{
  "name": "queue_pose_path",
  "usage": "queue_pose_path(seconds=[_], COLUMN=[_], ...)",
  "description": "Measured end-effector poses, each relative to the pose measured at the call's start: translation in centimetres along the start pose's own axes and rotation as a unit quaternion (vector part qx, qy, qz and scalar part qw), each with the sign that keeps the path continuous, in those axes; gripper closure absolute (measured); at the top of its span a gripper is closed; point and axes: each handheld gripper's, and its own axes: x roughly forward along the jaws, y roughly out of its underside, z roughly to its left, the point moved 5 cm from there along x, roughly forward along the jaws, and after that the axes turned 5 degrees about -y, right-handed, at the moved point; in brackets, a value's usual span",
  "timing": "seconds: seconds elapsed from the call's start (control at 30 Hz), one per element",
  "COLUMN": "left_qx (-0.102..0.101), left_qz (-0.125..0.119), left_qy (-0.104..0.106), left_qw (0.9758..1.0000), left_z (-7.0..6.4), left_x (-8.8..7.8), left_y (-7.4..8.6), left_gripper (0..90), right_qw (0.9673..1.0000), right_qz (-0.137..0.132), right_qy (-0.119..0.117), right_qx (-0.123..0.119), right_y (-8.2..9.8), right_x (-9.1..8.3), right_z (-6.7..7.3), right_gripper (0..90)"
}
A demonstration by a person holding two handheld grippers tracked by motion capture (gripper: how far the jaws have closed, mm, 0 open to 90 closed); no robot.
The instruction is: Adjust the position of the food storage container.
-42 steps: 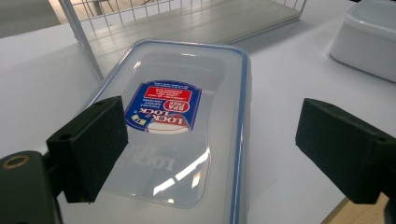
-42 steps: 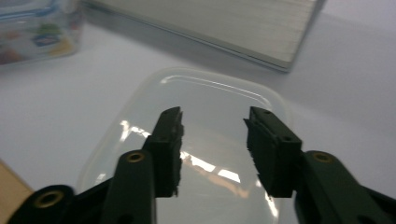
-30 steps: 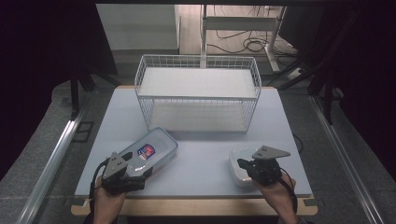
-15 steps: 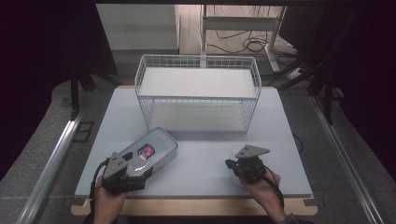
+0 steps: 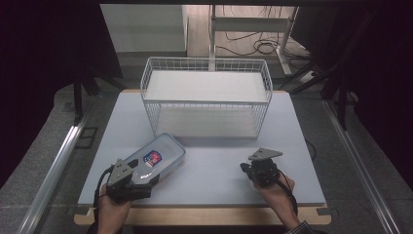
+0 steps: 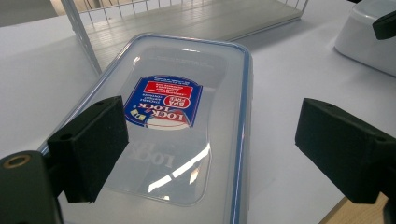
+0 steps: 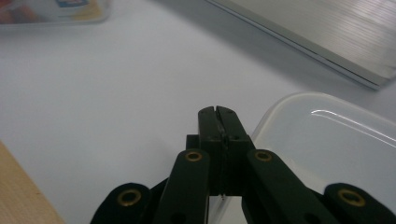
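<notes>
1. Left hand-held gripper (image 5: 127, 179): jaws spread wide and released, straddling the near end of the clear lidded container (image 6: 177, 116), which lies flat on the bench (image 5: 214, 161) in front of the wire basket (image 5: 207, 97). No change here.
2. Right hand-held gripper (image 7: 218, 122): jaws clenched together, grasping nothing. It has shifted left, across the white container (image 7: 327, 144), whose rim now sits just beside the closed tips.
3. Judgement: neither container is gripped yet; the right jaws must open before any pickup.

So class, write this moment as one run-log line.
left hand-held gripper: open over lid | right hand-held gripper: shut, beside white container | wire basket: empty
</notes>
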Motion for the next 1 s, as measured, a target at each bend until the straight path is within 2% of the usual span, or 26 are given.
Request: queue_pose_path(seconds=[0.13, 0.17, 0.43, 0.47, 0.57, 0.6, 0.63, 0.73, 0.9, 0.93, 1.0], left_qx=[-0.001, -0.001, -0.003, -0.003, -0.004, -0.005, -0.006, -0.007, -0.007, -0.007, -0.002], left_qz=[-0.002, -0.002, -0.006, -0.006, -0.006, -0.006, -0.006, 0.000, 0.009, 0.012, 0.014], left_qy=[-0.001, -0.001, 0.000, 0.000, -0.001, 0.000, 0.001, 0.001, 0.008, 0.011, 0.000], left_qw=[1.0000, 1.0000, 1.0000, 1.0000, 1.0000, 1.0000, 1.0000, 1.0000, 0.9999, 0.9998, 0.9999], left_z=[0.1, 0.1, 0.2, 0.2, 0.2, 0.2, 0.2, 0.2, 0.2, 0.2, 0.4], left_x=[-0.1, -0.1, -0.2, -0.2, -0.3, -0.3, -0.3, -0.3, -0.4, -0.4, -0.7], left_y=[0.0, 0.0, -0.1, -0.1, -0.1, -0.1, -0.1, -0.1, -0.1, -0.2, -0.3], left_gripper=[9.6, 9.6, 9.7, 9.7, 9.7, 9.8, 9.8, 9.8, 8.2, 8.6, 9.5], right_qw=[0.9997, 0.9997, 0.9980, 0.9976, 0.9971, 0.9964, 0.9964, 0.9945, 0.9931, 0.9932, 0.9934], right_qz=[0.000, 0.000, -0.004, -0.005, -0.005, -0.005, -0.005, -0.006, -0.010, -0.010, -0.010], right_qy=[0.019, 0.019, 0.040, 0.044, 0.051, 0.057, 0.057, 0.072, 0.077, 0.079, 0.079], right_qx=[0.018, 0.018, 0.048, 0.054, 0.057, 0.063, 0.063, 0.076, 0.089, 0.085, 0.082], right_y=[0.5, 0.5, 1.5, 1.8, 2.1, 2.5, 2.5, 3.2, 3.7, 3.7, 3.6], right_x=[-0.7, -0.7, -2.0, -2.4, -2.8, -3.3, -3.3, -4.2, -4.7, -4.7, -4.7], right_z=[-1.8, -1.8, -4.7, -5.3, -6.0, -6.7, -6.7, -8.0, -8.9, -8.8, -8.6], right_gripper=[89.2, 89.2, 88.8, 88.8, 88.8, 88.8, 88.8, 88.9, 88.6, 87.6, 87.5])
